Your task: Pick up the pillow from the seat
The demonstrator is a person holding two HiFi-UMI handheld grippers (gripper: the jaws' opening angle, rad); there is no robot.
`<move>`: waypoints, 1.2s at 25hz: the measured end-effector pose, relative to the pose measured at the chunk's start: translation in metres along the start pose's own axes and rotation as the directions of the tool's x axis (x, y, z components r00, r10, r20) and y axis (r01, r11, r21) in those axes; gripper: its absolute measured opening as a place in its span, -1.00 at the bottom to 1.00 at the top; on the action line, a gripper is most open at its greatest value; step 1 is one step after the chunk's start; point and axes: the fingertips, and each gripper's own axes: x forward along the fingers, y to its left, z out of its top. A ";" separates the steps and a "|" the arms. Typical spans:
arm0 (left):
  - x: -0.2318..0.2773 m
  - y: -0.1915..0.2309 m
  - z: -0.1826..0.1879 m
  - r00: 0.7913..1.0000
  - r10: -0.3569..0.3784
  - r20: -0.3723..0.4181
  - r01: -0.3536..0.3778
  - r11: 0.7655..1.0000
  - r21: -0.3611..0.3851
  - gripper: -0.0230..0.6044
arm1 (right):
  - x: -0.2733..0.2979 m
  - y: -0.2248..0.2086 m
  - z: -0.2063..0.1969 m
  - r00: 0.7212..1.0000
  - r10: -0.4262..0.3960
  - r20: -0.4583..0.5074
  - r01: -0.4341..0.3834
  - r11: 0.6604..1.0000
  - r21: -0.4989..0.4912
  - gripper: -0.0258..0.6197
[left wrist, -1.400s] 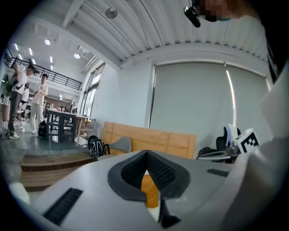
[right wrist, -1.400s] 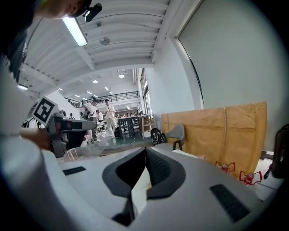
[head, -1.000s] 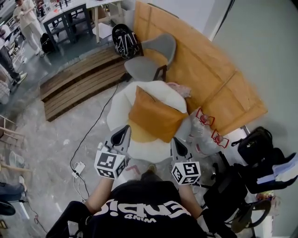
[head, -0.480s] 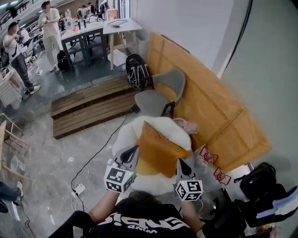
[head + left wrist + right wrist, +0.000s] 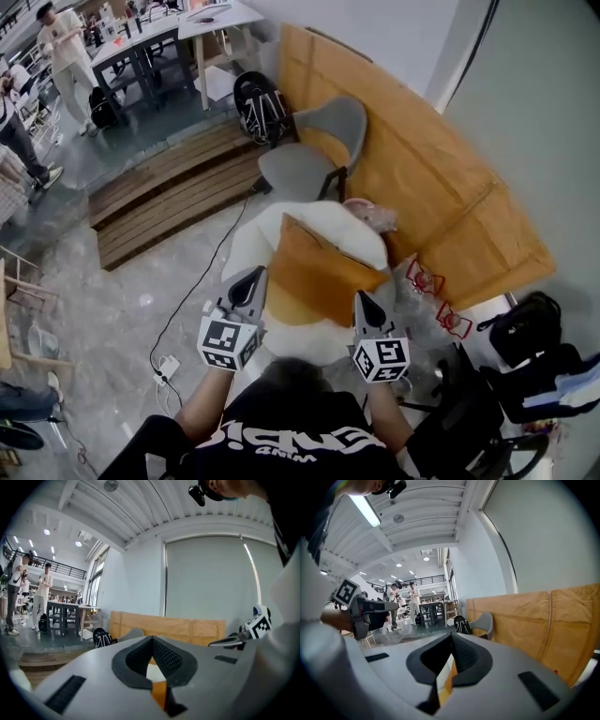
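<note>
From the head view, the orange pillow (image 5: 323, 272) sits on the white seat (image 5: 246, 246), propped against its rounded backrest with its broad face turned toward the person. It stands on edge and is skewed. One corner points up toward the top of the backrest and another points right. Its long axis runs from upper left to lower right in the picture. Both forearms reach forward from the person's body, roughly parallel. The left claw (image 5: 248, 281) points at the seat's left side, beside the pillow's left edge. The right claw (image 5: 364, 306) points at the pillow's lower right edge. Whether either touches the pillow cannot be told here. A grey chair (image 5: 314, 155) stands beyond the seat, before wooden panels (image 5: 431, 187) leaning on the wall.

In the left gripper view, the left claw (image 5: 152, 640) is pressed together at its tips with nothing pinched. A sliver of orange pillow (image 5: 159, 693) shows through the gap lower down, and the right claw's marker cube (image 5: 260, 625) is at the right.

In the right gripper view, the right claw (image 5: 451, 635) is likewise pressed together and empty. The pillow (image 5: 448, 682) shows as an orange strip through the gap below the tips.
</note>
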 end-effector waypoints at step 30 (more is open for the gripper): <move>0.169 0.034 -0.288 0.930 -0.069 -0.360 0.065 0.998 -0.021 -0.90 | 0.072 -0.093 -0.263 0.945 -0.190 -0.267 0.244 0.952 0.186 -0.85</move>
